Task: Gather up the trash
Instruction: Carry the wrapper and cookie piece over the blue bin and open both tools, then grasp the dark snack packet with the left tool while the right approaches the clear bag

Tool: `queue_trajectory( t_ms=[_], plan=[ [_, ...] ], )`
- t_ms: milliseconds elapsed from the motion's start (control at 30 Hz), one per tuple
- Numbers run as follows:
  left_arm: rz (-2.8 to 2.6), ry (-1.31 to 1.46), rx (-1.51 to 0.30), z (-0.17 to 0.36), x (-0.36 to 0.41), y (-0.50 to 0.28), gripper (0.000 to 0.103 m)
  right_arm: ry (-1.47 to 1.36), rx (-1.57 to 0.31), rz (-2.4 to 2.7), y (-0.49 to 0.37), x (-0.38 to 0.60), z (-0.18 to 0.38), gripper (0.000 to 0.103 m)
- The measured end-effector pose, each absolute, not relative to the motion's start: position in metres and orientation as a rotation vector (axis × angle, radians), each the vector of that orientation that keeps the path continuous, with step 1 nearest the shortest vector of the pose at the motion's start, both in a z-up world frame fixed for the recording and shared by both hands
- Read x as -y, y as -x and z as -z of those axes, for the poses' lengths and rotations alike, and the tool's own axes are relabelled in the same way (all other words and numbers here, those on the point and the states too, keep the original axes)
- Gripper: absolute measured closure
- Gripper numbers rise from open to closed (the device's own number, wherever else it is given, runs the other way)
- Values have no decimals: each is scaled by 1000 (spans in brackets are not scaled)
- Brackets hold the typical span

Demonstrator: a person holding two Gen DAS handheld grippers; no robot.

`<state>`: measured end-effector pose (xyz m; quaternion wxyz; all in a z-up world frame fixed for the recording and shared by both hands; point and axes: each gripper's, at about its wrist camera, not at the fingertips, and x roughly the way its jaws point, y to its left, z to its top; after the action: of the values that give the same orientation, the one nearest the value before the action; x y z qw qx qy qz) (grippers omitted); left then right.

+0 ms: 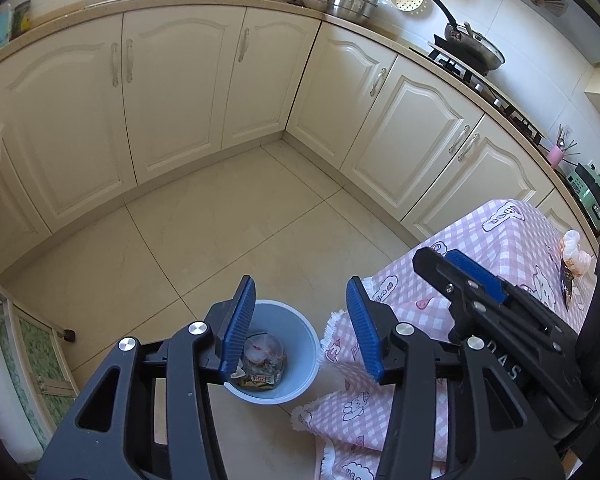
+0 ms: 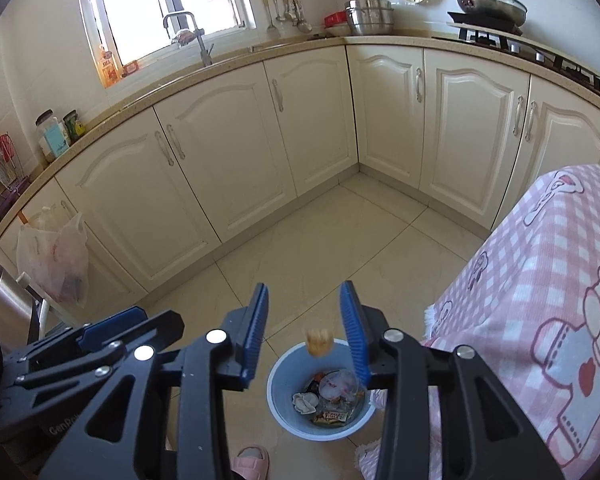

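We had both grippers over the blue bin (image 2: pixel 284 412) on the floor. The right gripper (image 2: pixel 304 340) had its jaws apart with nothing pressed between them, and a small orange scrap (image 2: pixel 319 342), blurred, hung in the gap just above the bin's rim (falling, we judged). The left gripper (image 1: pixel 300 328) also stood apart and empty over the bin.

The bin already held a clear plastic bag (image 2: pixel 340 388), a wrapper (image 2: pixel 332 416) and a crumpled tissue (image 2: pixel 305 403). More trash lay on the table with the pink checked cloth (image 1: pixel 500 232): a crumpled orange-and-white wad (image 1: pixel 574 252) beside a dark wrapper (image 1: pixel 566 284). We took both for light, soft and easily crushed, the wrapper probably slick, so a pinch across the wad's bulk or the wrapper's edge seemed best.

The cloth's fringed hem (image 1: pixel 332 336) hung just beside the bin and could snag a jaw. The two grippers sat close together. A pink slipper (image 2: pixel 252 460) showed near the bin; cabinets (image 2: pixel 236 152) stood well apart.
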<state>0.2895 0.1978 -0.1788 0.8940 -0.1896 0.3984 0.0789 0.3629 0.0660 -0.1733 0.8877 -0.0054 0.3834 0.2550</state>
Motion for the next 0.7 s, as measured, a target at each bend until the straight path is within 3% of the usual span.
queue_trajectory(
  t_ms=[700],
  plan=[
    [-42, 268, -741, 118, -114, -269, 49, -63, -667, -433, -324, 43, 111, 62]
  ],
)
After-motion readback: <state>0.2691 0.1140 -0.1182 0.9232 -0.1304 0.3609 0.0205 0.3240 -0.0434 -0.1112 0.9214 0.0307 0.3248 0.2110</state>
